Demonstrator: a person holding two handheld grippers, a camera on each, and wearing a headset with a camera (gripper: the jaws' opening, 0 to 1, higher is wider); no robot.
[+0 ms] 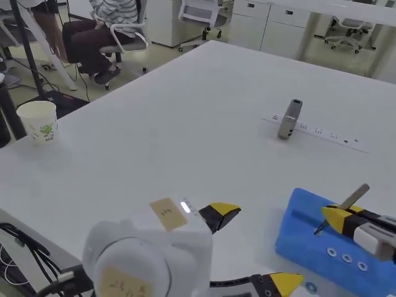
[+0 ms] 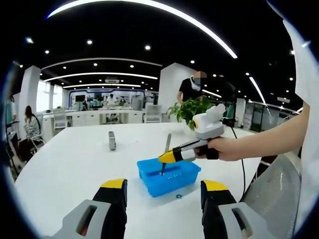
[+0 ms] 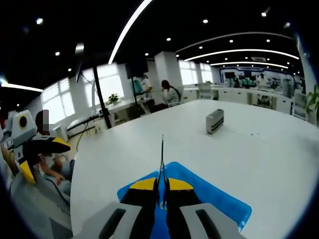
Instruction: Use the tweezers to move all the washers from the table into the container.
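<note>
A blue container (image 1: 309, 244) lies at the table's near right, with three washers (image 1: 346, 258) inside. One more washer (image 1: 311, 288) lies on the table beside its near edge, also seen as a small ring (image 2: 178, 195). My right gripper (image 1: 335, 218) is shut on the tweezers (image 1: 354, 197), whose tip points down into the container (image 2: 172, 178). From its own view the tweezers (image 3: 162, 154) stick out between the shut jaws (image 3: 162, 185) over the container (image 3: 209, 196). My left gripper (image 1: 253, 247) hangs open and empty left of the container.
A paper cup (image 1: 38, 120) stands at the table's left edge. A grey device (image 1: 289, 117) lies on a white power strip (image 1: 322, 132) at the far right. Cables hang off the near left corner. A person sits on a chair (image 1: 117, 31) beyond the table.
</note>
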